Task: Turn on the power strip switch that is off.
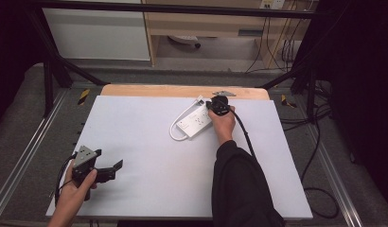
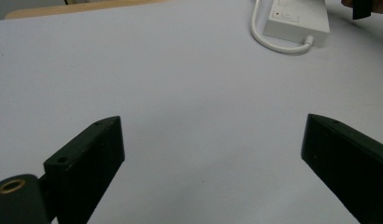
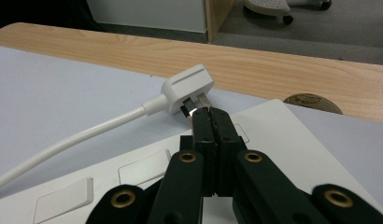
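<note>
A white power strip (image 1: 196, 121) lies on the white board (image 1: 149, 156) at the back middle, its white cable (image 1: 175, 130) looped beside it. Its white plug (image 3: 187, 88) rests on the board near the far edge, prongs toward me. My right gripper (image 3: 209, 114) hovers over the strip (image 3: 283, 140), jaws pressed together with nothing between them, tips right at the plug's prongs. The right gripper (image 1: 216, 105) is held by a black-sleeved arm. My left gripper (image 1: 117, 165) sits low at the front left, open and empty. Its jaws (image 2: 213, 135) point at the strip (image 2: 299, 21) far off.
A wooden table edge (image 1: 182, 91) runs behind the board. A black metal frame (image 1: 55, 66) surrounds the table, with cables on the floor (image 1: 320, 194) at the right. A round brown disc (image 3: 312, 101) lies on the wood past the strip.
</note>
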Action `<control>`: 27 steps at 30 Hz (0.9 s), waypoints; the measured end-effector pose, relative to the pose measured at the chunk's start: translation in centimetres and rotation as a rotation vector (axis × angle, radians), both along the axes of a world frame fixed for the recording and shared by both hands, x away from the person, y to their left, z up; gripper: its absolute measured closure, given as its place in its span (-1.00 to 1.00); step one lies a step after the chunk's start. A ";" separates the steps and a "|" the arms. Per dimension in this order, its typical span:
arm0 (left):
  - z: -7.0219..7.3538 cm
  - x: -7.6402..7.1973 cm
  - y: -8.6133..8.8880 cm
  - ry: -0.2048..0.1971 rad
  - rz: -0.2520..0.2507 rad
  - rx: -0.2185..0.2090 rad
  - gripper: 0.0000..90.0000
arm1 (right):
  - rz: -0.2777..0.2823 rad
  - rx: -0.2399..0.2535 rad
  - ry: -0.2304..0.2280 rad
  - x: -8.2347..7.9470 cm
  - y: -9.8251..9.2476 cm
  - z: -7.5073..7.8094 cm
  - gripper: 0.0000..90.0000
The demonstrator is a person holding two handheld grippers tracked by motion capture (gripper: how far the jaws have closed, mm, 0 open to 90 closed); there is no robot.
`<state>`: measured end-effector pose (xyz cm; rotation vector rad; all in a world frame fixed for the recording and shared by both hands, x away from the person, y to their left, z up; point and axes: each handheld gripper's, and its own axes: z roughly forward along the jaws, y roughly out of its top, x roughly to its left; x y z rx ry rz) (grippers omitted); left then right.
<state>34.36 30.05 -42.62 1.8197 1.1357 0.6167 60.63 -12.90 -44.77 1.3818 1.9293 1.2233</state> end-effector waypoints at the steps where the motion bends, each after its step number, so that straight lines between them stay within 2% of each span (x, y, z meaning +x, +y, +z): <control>1: 0.0 0.0 0.0 -0.001 0.001 -0.001 -0.87 | 0.000 0.001 -0.001 0.0 0.0 0.0 1.00; 27: 0.0 0.0 0.0 -0.001 0.001 -0.001 -0.87 | -0.002 -0.004 -0.012 -0.1 0.2 -0.1 1.00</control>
